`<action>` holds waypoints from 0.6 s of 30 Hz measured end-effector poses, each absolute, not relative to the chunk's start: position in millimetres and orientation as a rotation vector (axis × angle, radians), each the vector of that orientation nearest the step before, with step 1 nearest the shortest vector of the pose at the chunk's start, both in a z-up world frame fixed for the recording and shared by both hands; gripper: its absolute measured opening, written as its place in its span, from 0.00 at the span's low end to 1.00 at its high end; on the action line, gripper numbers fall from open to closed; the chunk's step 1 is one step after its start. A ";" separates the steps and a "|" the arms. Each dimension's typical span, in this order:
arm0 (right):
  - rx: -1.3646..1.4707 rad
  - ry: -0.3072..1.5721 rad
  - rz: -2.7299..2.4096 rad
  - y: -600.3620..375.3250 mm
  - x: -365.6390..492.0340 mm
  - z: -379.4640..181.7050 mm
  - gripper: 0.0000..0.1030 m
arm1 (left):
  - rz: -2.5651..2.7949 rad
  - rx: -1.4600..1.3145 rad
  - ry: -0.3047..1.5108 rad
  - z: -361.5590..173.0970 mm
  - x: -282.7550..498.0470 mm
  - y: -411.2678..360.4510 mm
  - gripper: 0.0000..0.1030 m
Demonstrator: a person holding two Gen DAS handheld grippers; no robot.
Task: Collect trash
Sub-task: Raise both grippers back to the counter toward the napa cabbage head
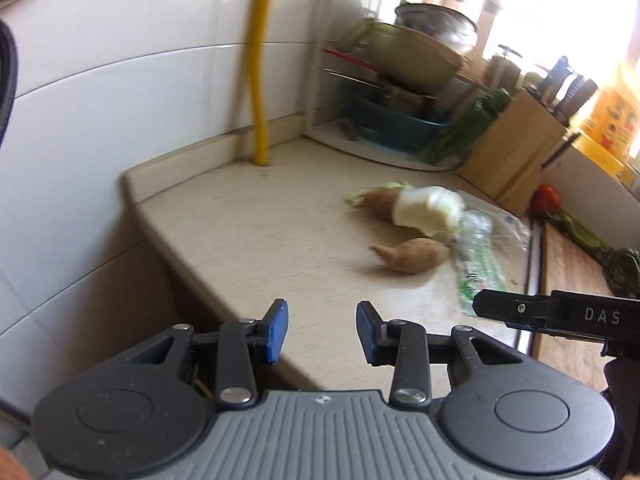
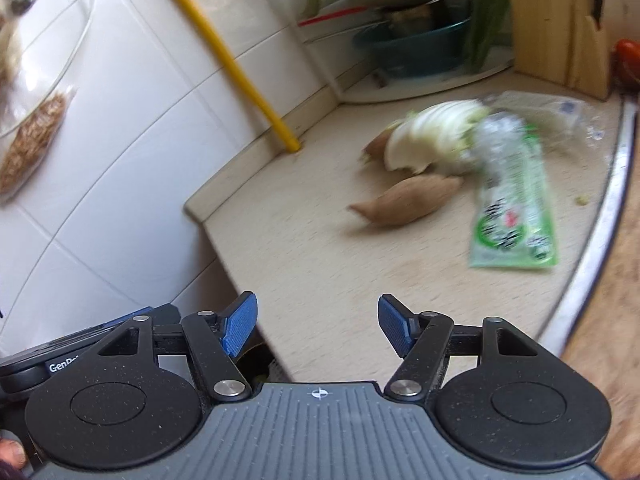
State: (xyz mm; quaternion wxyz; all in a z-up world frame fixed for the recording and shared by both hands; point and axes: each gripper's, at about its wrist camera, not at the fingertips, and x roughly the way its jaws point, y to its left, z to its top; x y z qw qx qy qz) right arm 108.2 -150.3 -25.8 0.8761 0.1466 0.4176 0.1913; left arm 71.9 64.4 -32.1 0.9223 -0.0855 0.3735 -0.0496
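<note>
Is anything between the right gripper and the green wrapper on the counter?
Nothing visible. The right gripper is open and empty, with bare counter between it and the green wrapper. The sweet potato lies left of that path.

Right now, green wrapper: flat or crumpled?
Mostly flat: the green wrapper lies spread on the counter, far end bunched by the cabbage.

A yellow pipe [image 1: 258,80] stands against the white tiled wall [image 1: 120,60]. A wooden knife block [image 2: 556,20] sits beside a teal basin [image 2: 416,50] under stacked pots [image 1: 416,52].
</note>
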 end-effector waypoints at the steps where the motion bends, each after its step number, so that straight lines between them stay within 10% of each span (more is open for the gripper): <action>1: 0.312 0.867 0.384 -159.0 110.8 -25.4 0.72 | -0.122 -0.166 0.770 -32.5 77.9 55.9 0.35; 18: 0.372 0.851 0.280 -254.0 167.4 -30.5 0.77 | -0.319 0.057 0.775 -33.7 159.1 -38.3 0.41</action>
